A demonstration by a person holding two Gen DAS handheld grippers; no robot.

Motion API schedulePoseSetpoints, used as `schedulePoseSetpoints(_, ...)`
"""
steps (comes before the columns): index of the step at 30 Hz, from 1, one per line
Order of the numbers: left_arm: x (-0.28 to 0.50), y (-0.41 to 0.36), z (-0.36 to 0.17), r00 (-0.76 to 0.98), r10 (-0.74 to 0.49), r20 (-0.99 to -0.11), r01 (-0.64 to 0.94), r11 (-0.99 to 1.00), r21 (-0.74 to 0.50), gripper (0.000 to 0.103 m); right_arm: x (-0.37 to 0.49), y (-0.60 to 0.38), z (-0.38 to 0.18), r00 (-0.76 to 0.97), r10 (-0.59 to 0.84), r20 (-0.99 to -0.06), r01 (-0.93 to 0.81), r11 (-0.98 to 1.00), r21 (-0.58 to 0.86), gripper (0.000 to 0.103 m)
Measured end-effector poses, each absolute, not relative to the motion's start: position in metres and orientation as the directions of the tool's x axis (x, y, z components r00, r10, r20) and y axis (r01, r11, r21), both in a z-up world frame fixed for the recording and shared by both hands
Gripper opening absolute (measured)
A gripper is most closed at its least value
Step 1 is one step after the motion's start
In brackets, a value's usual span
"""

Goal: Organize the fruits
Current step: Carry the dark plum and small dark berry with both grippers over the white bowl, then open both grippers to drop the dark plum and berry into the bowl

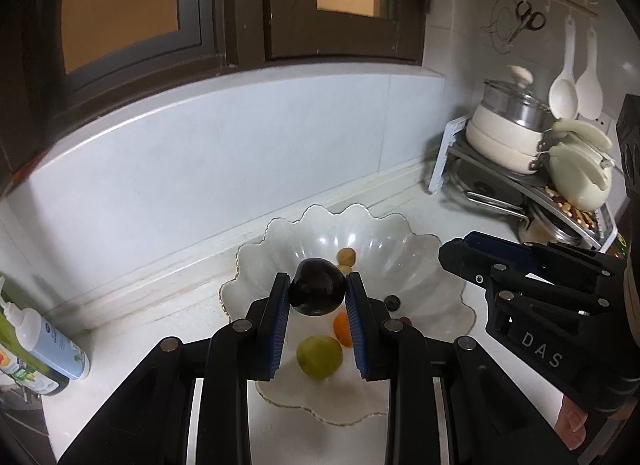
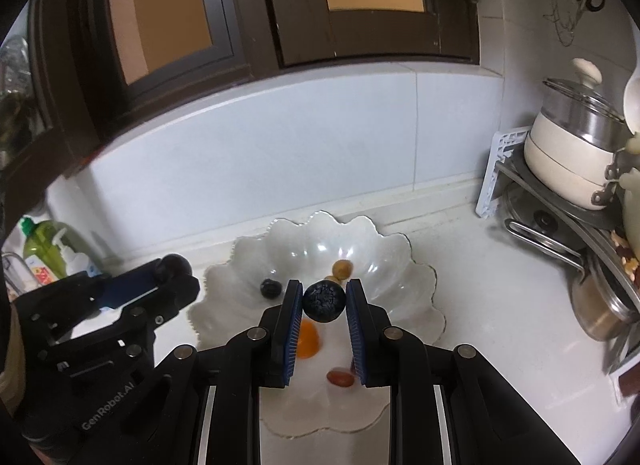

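Here, "DAS" read on right gripper (image 1: 460,255) body, "GenRobot.AI" on left gripper (image 2: 176,269). Left fingers clamped round dark plum (image 1: 318,286), right fingers clamped wrinkled dark blue berry (image 2: 324,301), both over scalloped white glass bowl (image 2: 400,265) on white bench (image 2: 500,285); round fruits, no long axis.

Scalloped white bowl (image 1: 280,233) sitting on the counter. Above its basin, a smooth dark plum (image 1: 318,287) and a wrinkled black fruit (image 2: 324,302) are hanging. Inside it are lying a green fruit (image 1: 319,357), an orange piece (image 2: 307,339), tan balls (image 2: 343,269), a blueberry (image 2: 271,288) and a reddish fruit (image 2: 340,378).
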State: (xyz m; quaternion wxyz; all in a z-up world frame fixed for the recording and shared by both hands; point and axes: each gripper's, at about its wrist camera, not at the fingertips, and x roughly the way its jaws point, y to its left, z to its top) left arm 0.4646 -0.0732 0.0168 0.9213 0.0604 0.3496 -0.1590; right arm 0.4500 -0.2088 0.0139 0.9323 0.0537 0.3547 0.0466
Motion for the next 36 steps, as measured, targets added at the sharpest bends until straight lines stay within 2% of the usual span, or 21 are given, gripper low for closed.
schedulePoseSetpoints(25, 0.546, -0.087, -0.051, 0.537, -0.174, -0.826, 0.287, 0.958, -0.015, 0.028, 0.528, -0.214, -0.049, 0.575, 0.084, -0.814, -0.014, 0.996, 0.093, 0.024)
schedulePoseSetpoints(34, 0.559, -0.089, -0.071, 0.470, -0.159, -0.868, 0.276, 0.961, -0.027, 0.029, 0.542, -0.217, -0.069, 0.512, 0.101, -0.853, 0.008, 0.992, 0.123, 0.024)
schedulePoseSetpoints(36, 0.560, -0.090, -0.073, 0.458, -0.156, -0.875, 0.279, 0.960, -0.025, 0.032, 0.544, -0.218, -0.071, 0.499, 0.105, -0.860, 0.014, 0.992, 0.129, 0.025)
